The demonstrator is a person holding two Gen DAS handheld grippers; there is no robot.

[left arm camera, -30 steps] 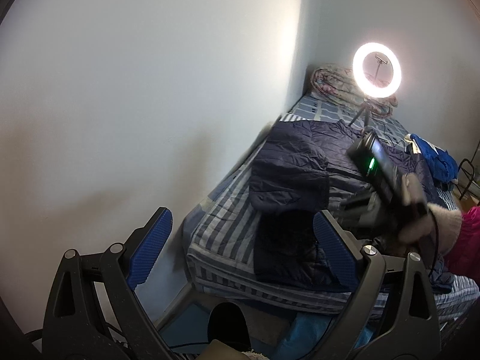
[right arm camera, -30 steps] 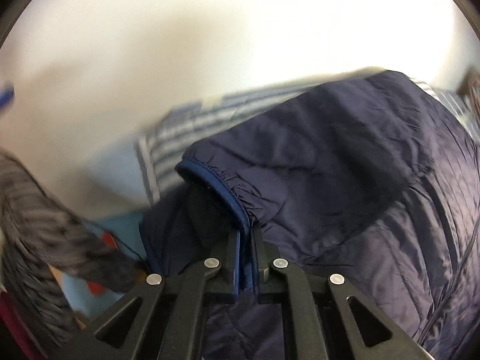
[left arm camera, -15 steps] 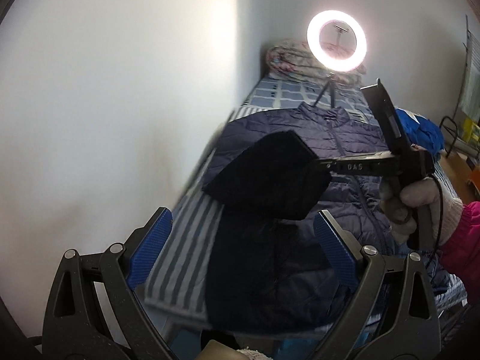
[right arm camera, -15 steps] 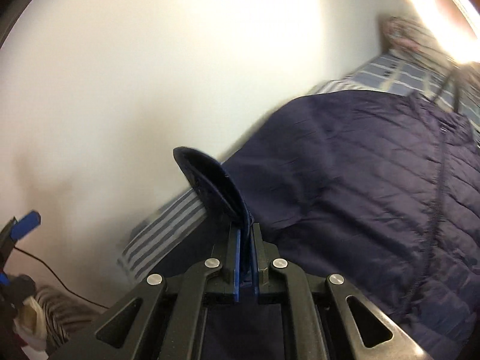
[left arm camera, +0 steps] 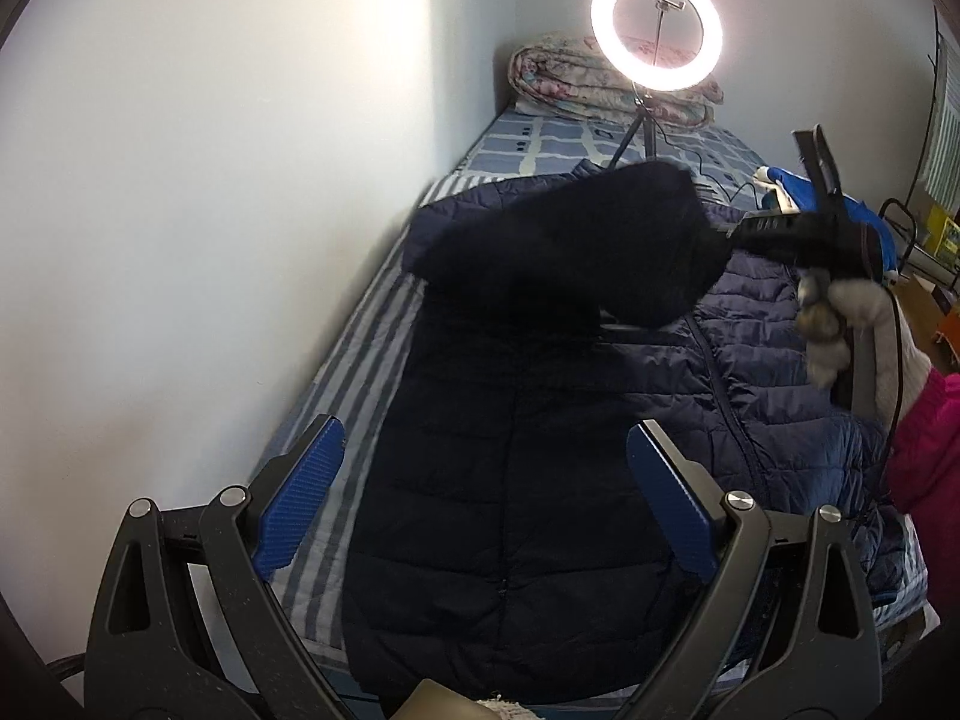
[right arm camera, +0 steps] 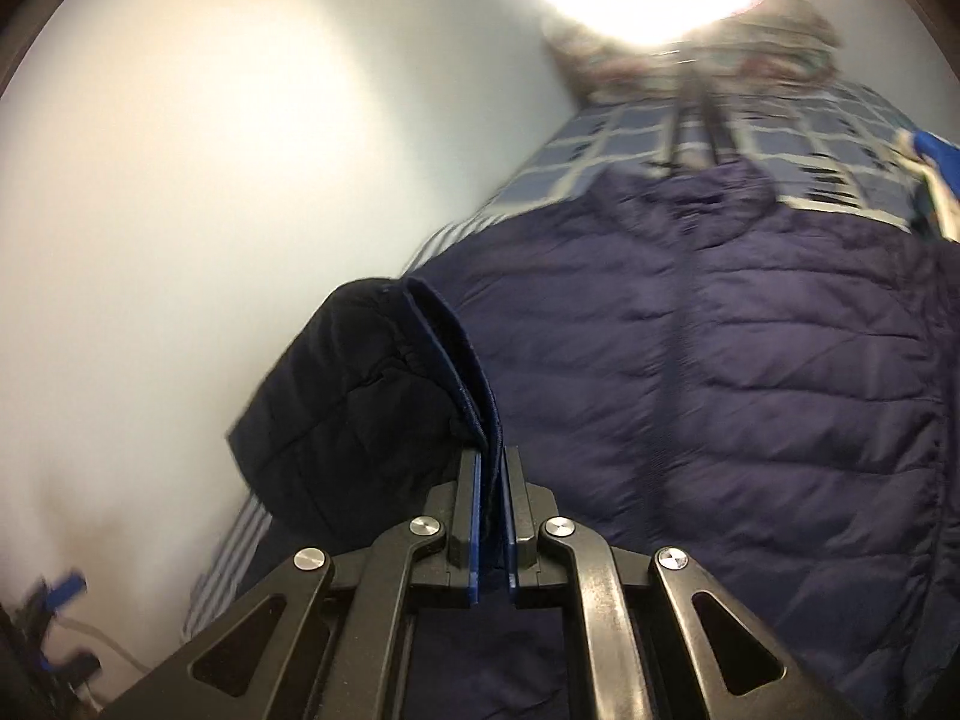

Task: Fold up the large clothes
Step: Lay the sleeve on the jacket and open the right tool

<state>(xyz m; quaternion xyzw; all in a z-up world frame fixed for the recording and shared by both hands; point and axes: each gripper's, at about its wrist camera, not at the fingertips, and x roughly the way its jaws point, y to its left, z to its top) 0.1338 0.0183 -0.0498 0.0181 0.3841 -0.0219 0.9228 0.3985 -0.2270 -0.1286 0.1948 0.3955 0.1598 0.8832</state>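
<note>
A navy quilted puffer jacket (left arm camera: 516,468) lies front up along the striped bed (left arm camera: 354,360). My right gripper (right arm camera: 493,462) is shut on the sleeve cuff (right arm camera: 462,372) and holds the sleeve (left arm camera: 576,246) in the air above the jacket's chest. In the left wrist view the right gripper (left arm camera: 726,234) pinches the sleeve end, held by a gloved hand (left arm camera: 852,324). My left gripper (left arm camera: 486,468) hangs open over the jacket's lower part, nothing between its blue pads (left arm camera: 306,492).
A white wall (left arm camera: 210,210) runs along the bed's left side. A lit ring light (left arm camera: 657,30) on a tripod stands on the bed near a folded floral quilt (left arm camera: 576,84). Blue clothes (left arm camera: 804,198) lie at the right. A pink sleeve (left arm camera: 924,456) shows at the right edge.
The right gripper has lifted the sleeve off the jacket and carried it up the bed and to the right. The left gripper has swung in over the jacket, staying open.
</note>
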